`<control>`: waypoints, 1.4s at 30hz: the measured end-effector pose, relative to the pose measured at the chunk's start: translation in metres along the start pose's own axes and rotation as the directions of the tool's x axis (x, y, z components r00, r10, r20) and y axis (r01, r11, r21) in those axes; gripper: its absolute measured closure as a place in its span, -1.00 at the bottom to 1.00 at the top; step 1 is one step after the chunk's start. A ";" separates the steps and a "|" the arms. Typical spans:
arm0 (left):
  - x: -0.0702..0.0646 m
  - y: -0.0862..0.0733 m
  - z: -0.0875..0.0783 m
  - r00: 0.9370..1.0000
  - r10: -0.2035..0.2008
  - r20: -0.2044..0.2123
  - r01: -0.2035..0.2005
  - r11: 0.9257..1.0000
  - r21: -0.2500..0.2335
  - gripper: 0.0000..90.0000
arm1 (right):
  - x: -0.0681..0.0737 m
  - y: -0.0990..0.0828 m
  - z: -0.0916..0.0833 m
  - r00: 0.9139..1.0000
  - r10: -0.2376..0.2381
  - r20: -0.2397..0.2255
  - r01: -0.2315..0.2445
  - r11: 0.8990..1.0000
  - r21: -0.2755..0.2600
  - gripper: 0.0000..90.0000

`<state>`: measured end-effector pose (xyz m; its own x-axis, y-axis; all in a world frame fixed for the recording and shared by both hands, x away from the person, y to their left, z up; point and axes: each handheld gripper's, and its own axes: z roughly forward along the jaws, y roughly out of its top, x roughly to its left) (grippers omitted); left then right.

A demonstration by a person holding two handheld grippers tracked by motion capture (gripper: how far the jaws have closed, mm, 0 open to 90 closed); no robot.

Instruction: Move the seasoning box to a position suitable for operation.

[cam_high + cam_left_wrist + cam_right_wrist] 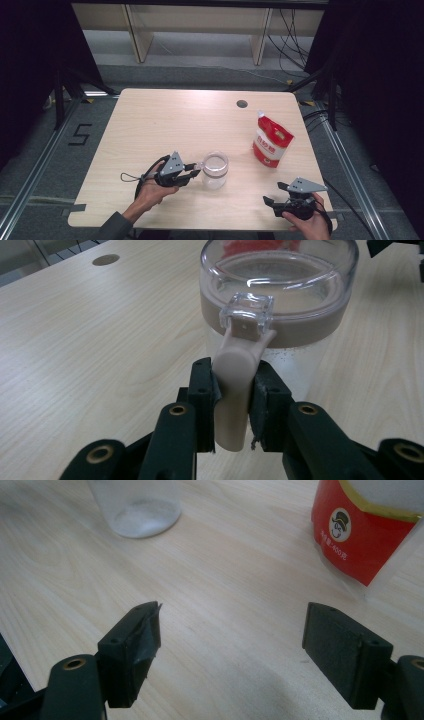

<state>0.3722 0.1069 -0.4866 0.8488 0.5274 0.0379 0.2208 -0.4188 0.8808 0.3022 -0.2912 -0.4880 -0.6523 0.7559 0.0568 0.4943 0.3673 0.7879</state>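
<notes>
— Where's the clear jar (215, 170) sitting?

— A bit toward the near edge of the surface (165, 120), roughly midway between its left and right edges. It stands upright with its mouth open, and a beige band runs around it just under the rim.

— And the left gripper (192, 173)?

— Right up against the jar's left side. In the left gripper view its two black jaws are pinched narrow onto the beige handle (235, 390) that hangs from the clear latch (247, 313) at the rim. The handle sits squarely between the pads, touching both.

— So the jar itself isn't squeezed?

— No, just that handle. The glass wall is directly beyond the jaw tips.

— What about the right gripper (272, 194)?

— Near the front right corner, well apart from the jar, jaws spread wide with only bare wood between them.

— Anything else about?

— A red and white pouch (271, 140) stands toward the right edge, farther back than the jar and apart from it. There's a round cable hole (242, 104) close to the far edge. Nothing lies between the jar and the pouch, or between the jar and the right gripper.
</notes>
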 end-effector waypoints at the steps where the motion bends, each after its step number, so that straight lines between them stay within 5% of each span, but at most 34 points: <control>1: 0.000 0.000 0.000 1.000 0.011 0.008 -0.011 1.000 0.004 0.63 | 0.000 0.000 0.000 1.000 0.000 0.000 0.000 1.000 0.001 -0.47; 19: 0.001 -0.002 0.001 0.999 0.020 0.047 -0.020 1.000 -0.002 0.63 | 0.003 -0.001 0.001 0.999 0.032 -0.015 -0.032 0.999 0.002 -0.47; 28: 0.001 -0.001 0.002 0.999 -0.010 0.047 0.010 1.000 0.008 0.61 | -0.002 -0.002 0.001 1.000 0.023 -0.021 -0.023 1.000 -0.002 -0.47; 32: 0.000 -0.002 0.000 1.000 -0.022 0.018 0.022 1.000 0.017 0.39 | -0.003 -0.002 0.001 1.000 0.006 -0.011 -0.006 1.000 -0.009 -0.48; 34: -0.001 -0.002 -0.003 0.999 -0.031 0.015 0.031 0.999 0.014 0.25 | -0.001 -0.003 0.000 0.999 0.046 -0.021 -0.046 0.999 0.005 -0.48; 37: -0.002 -0.002 -0.006 0.999 -0.045 0.015 0.044 0.999 0.010 0.09 | -0.003 -0.003 0.001 1.000 0.014 -0.015 -0.014 1.000 -0.009 -0.48; 41: -0.004 -0.001 -0.012 0.996 -0.087 0.007 0.086 0.996 0.007 -0.21 | -0.004 -0.003 0.000 1.000 0.005 -0.008 -0.005 1.000 -0.012 -0.48; 42: -0.006 -0.002 -0.014 0.990 -0.143 0.006 0.143 0.990 -0.004 -0.28 | -0.004 -0.003 0.001 1.000 0.018 -0.019 -0.018 1.000 -0.011 -0.48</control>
<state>0.3599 0.1149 -0.4814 0.8113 0.5775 -0.0910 0.3381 -0.3364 0.8789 0.3034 -0.2948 -0.4911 -0.6541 0.7519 0.0826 0.4996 0.3474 0.7935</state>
